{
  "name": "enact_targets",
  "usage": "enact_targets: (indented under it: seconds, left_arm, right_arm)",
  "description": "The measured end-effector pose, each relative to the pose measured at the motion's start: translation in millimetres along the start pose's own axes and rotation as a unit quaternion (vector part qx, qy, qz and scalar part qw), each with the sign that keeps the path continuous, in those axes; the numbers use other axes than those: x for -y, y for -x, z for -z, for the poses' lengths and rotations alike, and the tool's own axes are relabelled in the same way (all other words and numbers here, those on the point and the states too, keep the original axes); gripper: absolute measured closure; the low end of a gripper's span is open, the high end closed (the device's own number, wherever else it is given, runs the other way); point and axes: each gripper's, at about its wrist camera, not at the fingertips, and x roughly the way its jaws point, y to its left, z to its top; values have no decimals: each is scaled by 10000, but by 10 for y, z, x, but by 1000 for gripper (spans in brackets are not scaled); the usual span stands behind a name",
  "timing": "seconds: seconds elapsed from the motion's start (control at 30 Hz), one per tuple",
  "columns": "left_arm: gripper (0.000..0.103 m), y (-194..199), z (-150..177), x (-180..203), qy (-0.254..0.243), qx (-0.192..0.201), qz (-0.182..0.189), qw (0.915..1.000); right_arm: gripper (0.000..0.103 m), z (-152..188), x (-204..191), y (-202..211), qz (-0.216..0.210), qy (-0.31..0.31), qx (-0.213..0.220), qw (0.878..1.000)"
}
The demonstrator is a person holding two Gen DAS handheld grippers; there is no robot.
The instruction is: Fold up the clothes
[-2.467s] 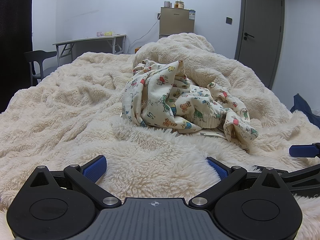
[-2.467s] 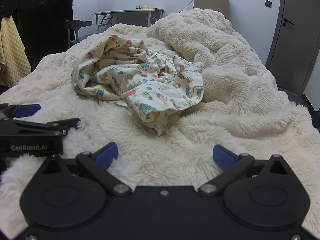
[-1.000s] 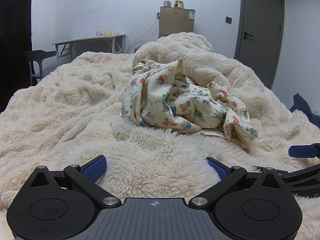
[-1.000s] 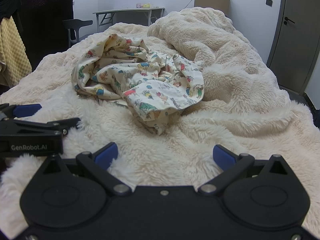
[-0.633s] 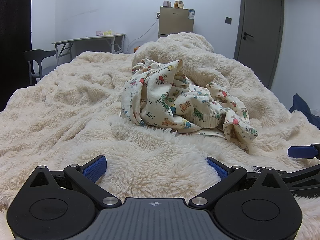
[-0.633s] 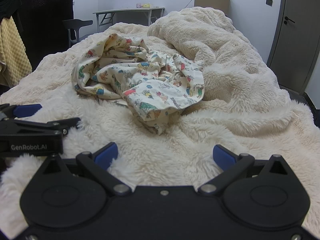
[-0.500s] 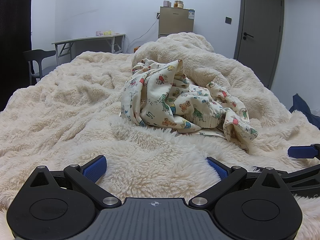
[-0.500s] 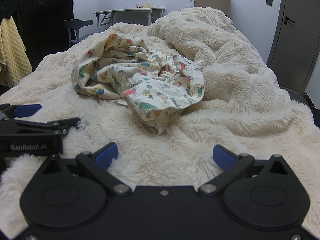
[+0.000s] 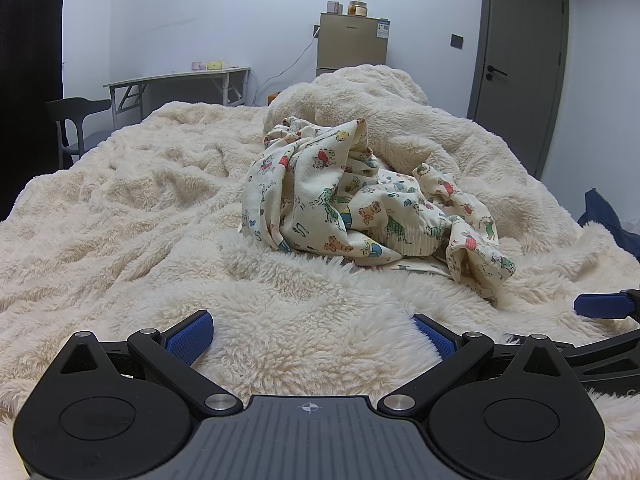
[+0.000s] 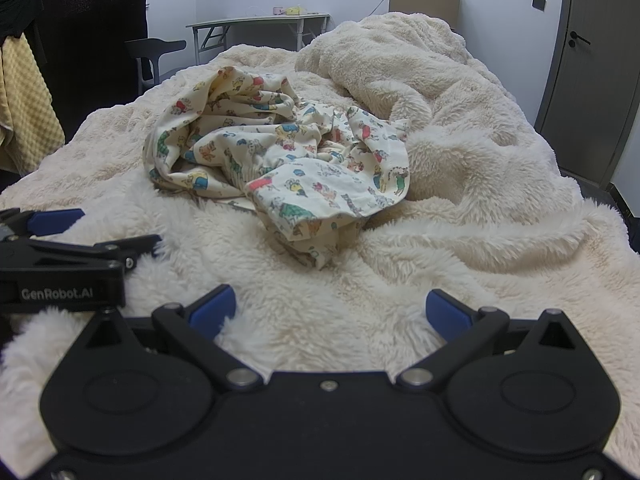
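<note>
Fluffy cream blanket [image 9: 132,216] covers the bed, and the printed garment [image 9: 344,200] lies crumpled on it, in front of both grippers. Left gripper [image 9: 312,332] and right gripper [image 10: 328,308] rest low on the blanket, near the garment, with jaws apart and empty. Folding seems not yet begun; the next move probably calls for reaching forward and pinching an edge to spread the garment flat.

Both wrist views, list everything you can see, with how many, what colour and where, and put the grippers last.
printed garment: one, cream with coloured cartoon animals, crumpled in a heap mid-bed
fleece blanket: one, cream, covering the bed, bunched high at the far end
folding table: one, grey, against the far wall
chair: one, dark, beside the table
small fridge: one, tan, far wall, with jars on top
door: one, grey, far right
checked cloth: one, yellow, hanging at far left
left gripper: one, black with blue pads, open, resting on the blanket
right gripper: one, black with blue pads, open, resting on the blanket
</note>
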Motion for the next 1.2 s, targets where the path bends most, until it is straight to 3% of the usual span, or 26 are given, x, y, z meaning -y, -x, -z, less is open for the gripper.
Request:
enact_targets:
  seconds: [1.2]
  left_arm:
    - [0,-18,-9,-17,32,-39,27,10000]
  right_arm:
    - [0,-10,7,-25,-30,9,-37,10000]
